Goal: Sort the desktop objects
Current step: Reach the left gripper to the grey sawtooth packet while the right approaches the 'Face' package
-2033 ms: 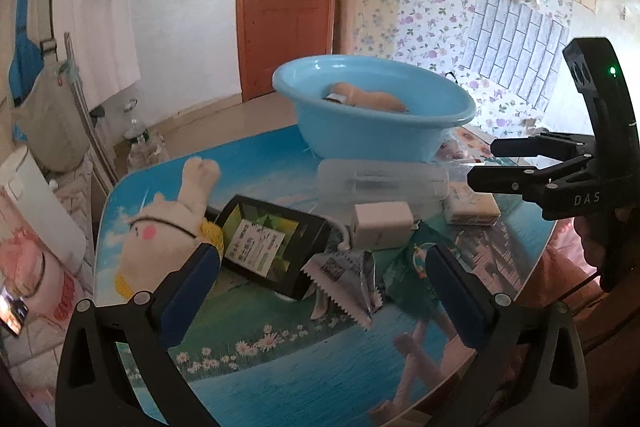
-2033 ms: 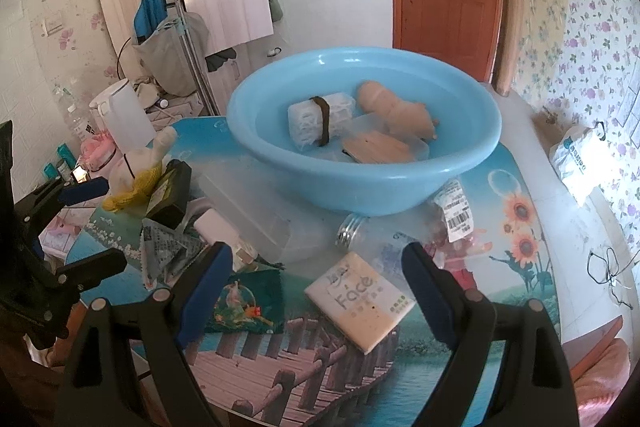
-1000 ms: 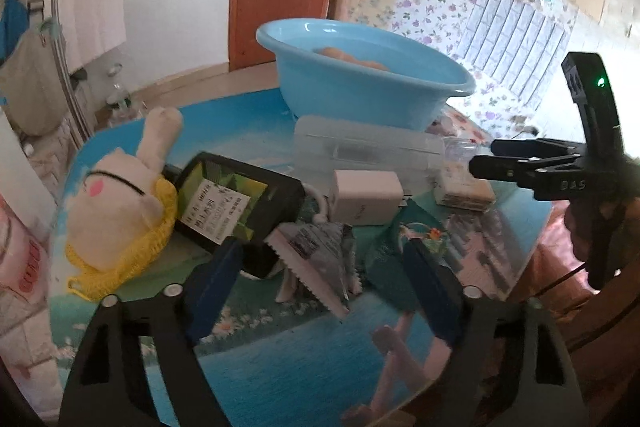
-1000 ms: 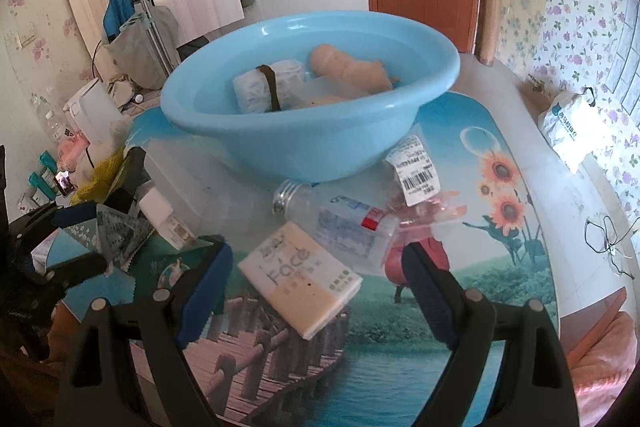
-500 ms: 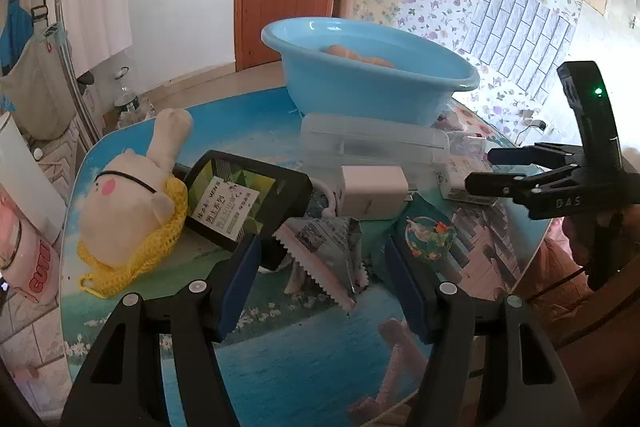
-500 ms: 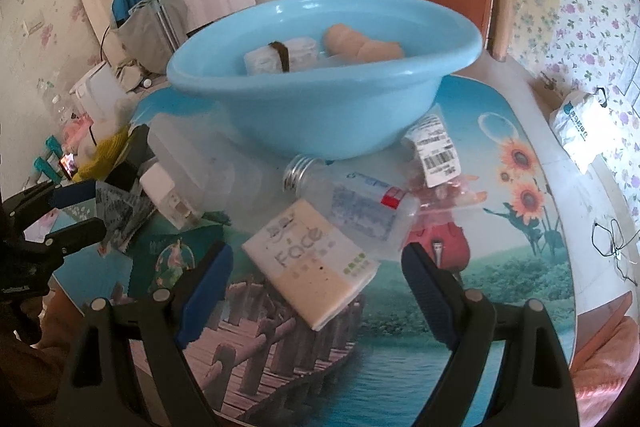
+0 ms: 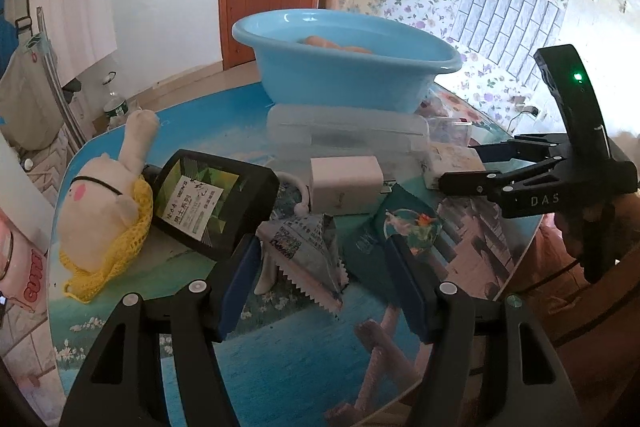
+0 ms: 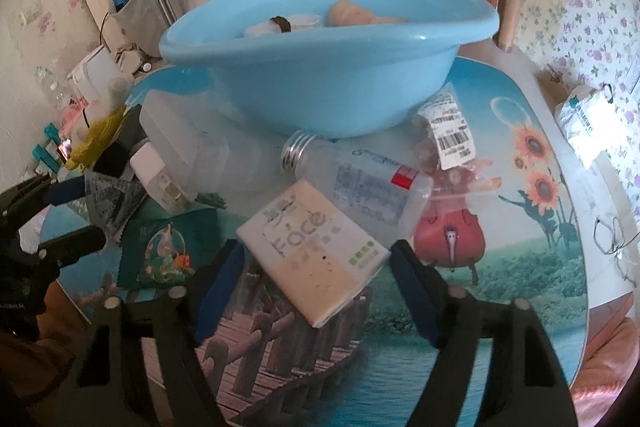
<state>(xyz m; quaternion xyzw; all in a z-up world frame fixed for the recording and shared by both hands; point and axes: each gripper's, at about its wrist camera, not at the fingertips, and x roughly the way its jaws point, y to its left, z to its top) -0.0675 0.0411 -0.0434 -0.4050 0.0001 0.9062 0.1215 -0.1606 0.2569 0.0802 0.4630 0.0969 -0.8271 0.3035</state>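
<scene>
A blue basin (image 7: 344, 67) stands at the back of the table and shows in the right wrist view (image 8: 320, 67) with a few items inside. My left gripper (image 7: 320, 279) is open, its fingers on either side of a silver zigzag-edged packet (image 7: 304, 247). My right gripper (image 8: 316, 287) is open around the near end of a white "Face" tissue pack (image 8: 312, 263), which lies against a clear plastic bottle (image 8: 360, 183). The right gripper also shows in the left wrist view (image 7: 472, 167), and the left gripper in the right wrist view (image 8: 64, 215).
A plush toy in yellow net (image 7: 104, 211), a black box (image 7: 212, 203), a white charger (image 7: 344, 183), a clear lidded box (image 7: 344, 131) and a green packet (image 7: 400, 223) crowd the table. A barcode-labelled bag (image 8: 448, 135) lies beside the basin. The table edge (image 8: 592, 307) is near on the right.
Both grippers have moved in lower toward the table. The left now brackets the silver packet; the right has closed in on the tissue pack. Both stay open.
</scene>
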